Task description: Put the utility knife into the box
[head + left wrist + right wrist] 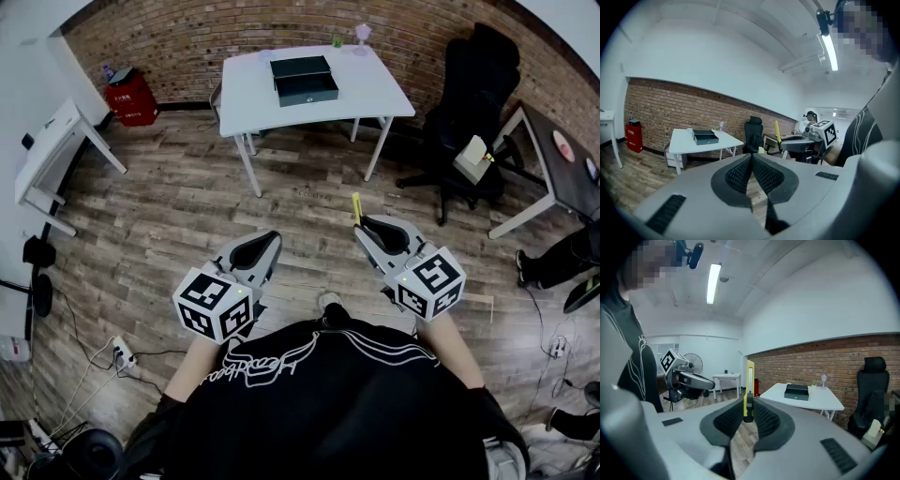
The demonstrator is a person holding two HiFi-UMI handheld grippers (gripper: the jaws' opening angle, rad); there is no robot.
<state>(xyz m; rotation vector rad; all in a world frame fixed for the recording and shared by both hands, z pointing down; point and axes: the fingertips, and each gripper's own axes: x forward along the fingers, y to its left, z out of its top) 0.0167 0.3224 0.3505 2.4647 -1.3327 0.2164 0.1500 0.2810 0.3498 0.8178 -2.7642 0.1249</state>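
Observation:
A yellow utility knife [748, 390] stands upright between the pads of my right gripper [747, 413], which is shut on it. In the head view the utility knife [356, 208] pokes out ahead of the right gripper [367, 228]. My left gripper [265, 246] hangs beside it over the wood floor, and its jaws meet with nothing between them [751, 161]. The dark box [304, 79] lies with its lid off on the white table [375, 89] far ahead; the box [796, 392] also shows in the right gripper view, and the box [705, 137] in the left gripper view.
A black office chair [469, 112] stands right of the table, with a dark desk [562, 159] beyond it. A red bin [131, 98] sits by the brick wall, a white side table [52, 155] at the left. Cables and a power strip [120, 354] lie on the floor.

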